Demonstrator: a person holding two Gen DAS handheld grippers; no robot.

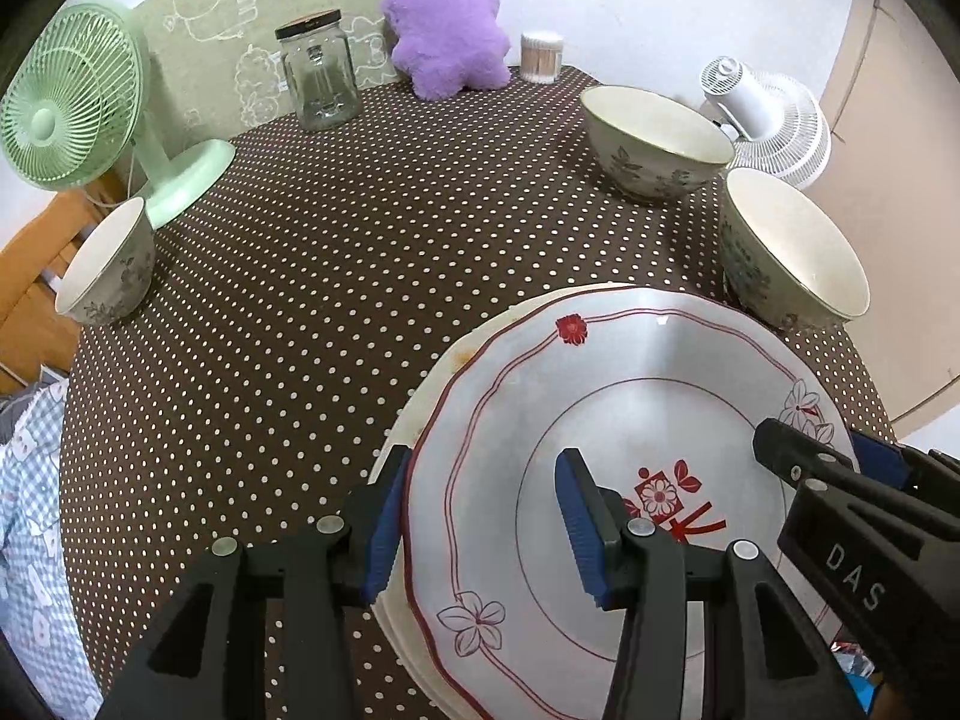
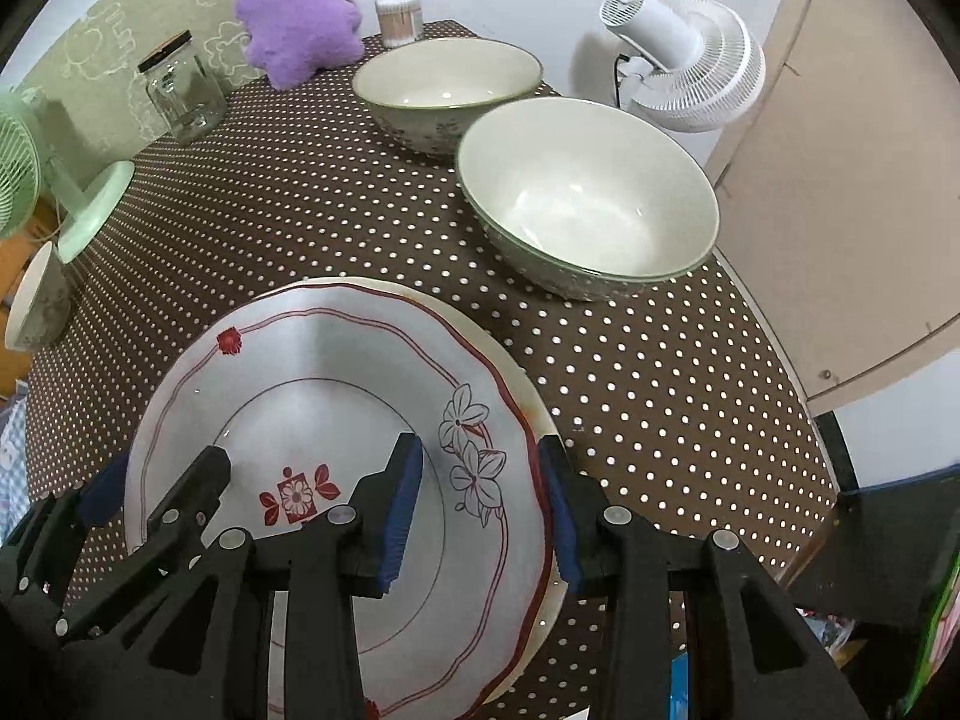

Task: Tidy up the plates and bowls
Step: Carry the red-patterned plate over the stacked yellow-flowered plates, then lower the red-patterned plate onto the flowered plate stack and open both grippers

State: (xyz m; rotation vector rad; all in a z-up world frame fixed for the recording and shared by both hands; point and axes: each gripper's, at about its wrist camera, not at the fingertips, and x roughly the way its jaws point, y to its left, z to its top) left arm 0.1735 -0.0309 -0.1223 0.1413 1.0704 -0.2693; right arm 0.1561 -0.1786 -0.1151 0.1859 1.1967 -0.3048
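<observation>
A white plate with red trim and flowers (image 1: 600, 408) (image 2: 312, 372) lies on top of another plate (image 1: 420, 408) on the polka-dot table. My left gripper (image 1: 480, 516) straddles the plate's left rim, jaws apart, one pad outside and one inside. My right gripper (image 2: 480, 510) straddles the right rim the same way. Each gripper shows in the other's view. Two large floral bowls (image 1: 654, 138) (image 1: 792, 246) stand at the far right; they also show in the right wrist view (image 2: 450, 84) (image 2: 588, 198). A small bowl (image 1: 108, 264) stands at the left.
At the table's back stand a green fan (image 1: 78, 102), a glass jar (image 1: 318, 78), a purple plush toy (image 1: 444, 18) and a cotton-swab box (image 1: 540, 54). A white fan (image 2: 690, 60) stands off the right edge. Brown dotted cloth (image 1: 360, 240) covers the table.
</observation>
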